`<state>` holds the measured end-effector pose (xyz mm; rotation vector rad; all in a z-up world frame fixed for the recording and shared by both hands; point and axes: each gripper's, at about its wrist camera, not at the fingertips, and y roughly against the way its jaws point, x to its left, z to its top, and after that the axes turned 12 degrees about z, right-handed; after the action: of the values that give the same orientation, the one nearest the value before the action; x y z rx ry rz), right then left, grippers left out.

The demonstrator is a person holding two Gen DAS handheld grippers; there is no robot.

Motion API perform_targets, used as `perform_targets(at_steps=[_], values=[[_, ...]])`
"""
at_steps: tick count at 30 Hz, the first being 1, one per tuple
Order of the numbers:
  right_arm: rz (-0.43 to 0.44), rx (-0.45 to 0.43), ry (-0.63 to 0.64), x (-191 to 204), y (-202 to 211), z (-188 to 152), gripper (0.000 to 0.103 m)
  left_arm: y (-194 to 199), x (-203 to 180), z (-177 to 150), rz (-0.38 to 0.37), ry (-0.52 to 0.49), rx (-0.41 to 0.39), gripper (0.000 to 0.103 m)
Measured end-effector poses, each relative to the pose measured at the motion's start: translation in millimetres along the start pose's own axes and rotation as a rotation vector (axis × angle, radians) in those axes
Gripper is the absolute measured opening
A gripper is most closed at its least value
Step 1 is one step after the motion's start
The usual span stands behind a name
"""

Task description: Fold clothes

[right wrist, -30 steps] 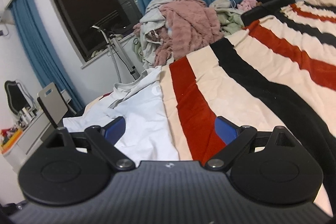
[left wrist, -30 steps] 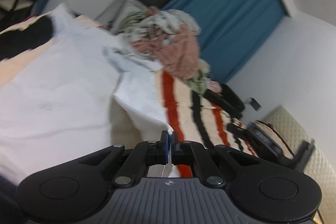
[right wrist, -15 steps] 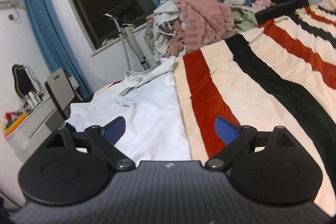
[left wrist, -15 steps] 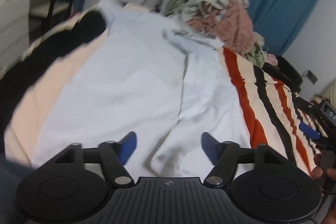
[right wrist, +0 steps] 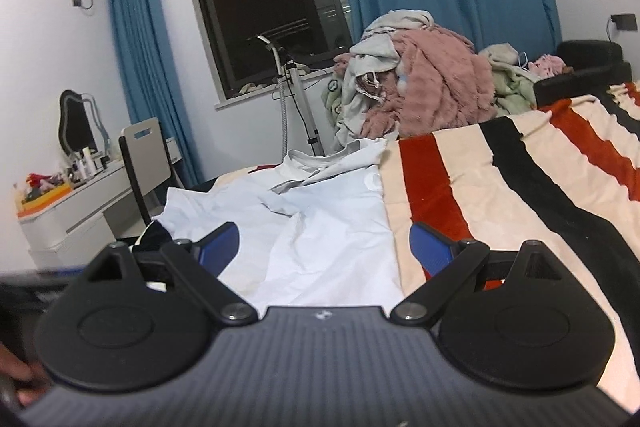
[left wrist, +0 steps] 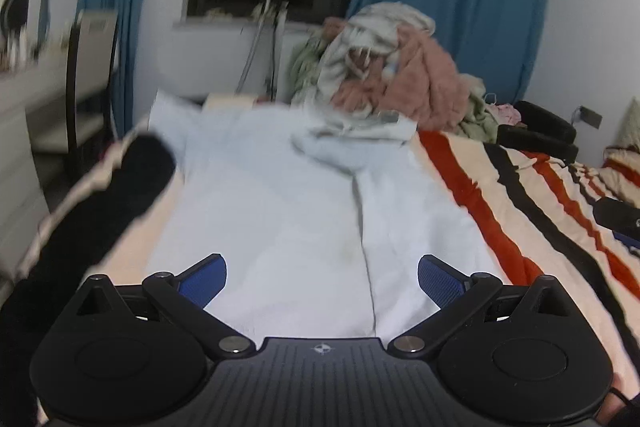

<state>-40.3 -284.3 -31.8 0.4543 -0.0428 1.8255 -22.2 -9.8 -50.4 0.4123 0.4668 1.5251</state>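
Note:
A white shirt lies spread on the striped bed, its right side folded in along a lengthwise crease, collar at the far end. It also shows in the right wrist view. My left gripper is open and empty, just above the shirt's near hem. My right gripper is open and empty, over the shirt's right edge where it meets the red stripe.
The bed cover has cream, red and black stripes. A heap of unfolded clothes sits at the far end, also seen in the right wrist view. A chair and a white dresser stand left of the bed.
My left gripper was shut on the shirt's edge a second ago; it has let go, opened wide and drawn back level over the hem. The right gripper has stayed open and tilted slightly.

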Motion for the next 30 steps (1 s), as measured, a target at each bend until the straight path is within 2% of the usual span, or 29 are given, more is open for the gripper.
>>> perform_targets(at_steps=[2,7,11,12,14,17,21,25,28,30], values=[[0.005,0.008,0.007,2,-2,-2,0.093,4,10,4,0.014,0.047,0.001,0.103],[0.013,0.028,0.038,12,-14,-5,0.093,24,36,18,0.032,0.121,-0.055,0.103],[0.062,0.093,0.092,33,-55,7,0.093,37,53,33,0.074,0.142,-0.100,0.103],[0.090,0.109,0.110,42,-72,9,0.093,39,58,36,0.076,0.152,-0.104,0.103],[0.152,0.146,0.150,60,-109,14,0.074,39,68,40,0.081,0.176,-0.101,0.103],[0.213,0.226,0.220,97,-180,7,0.076,31,89,41,0.124,0.218,-0.104,0.103],[0.287,0.306,0.322,152,-284,-21,0.074,6,117,40,0.164,0.275,-0.040,0.103],[0.274,0.349,0.442,199,-376,-57,0.073,-17,146,39,0.225,0.371,-0.034,0.103],[0.186,0.323,0.508,221,-430,-75,0.059,-35,164,32,0.286,0.459,-0.002,0.103],[0.126,0.285,0.533,230,-457,-78,0.057,-46,175,28,0.307,0.511,0.012,0.103]])
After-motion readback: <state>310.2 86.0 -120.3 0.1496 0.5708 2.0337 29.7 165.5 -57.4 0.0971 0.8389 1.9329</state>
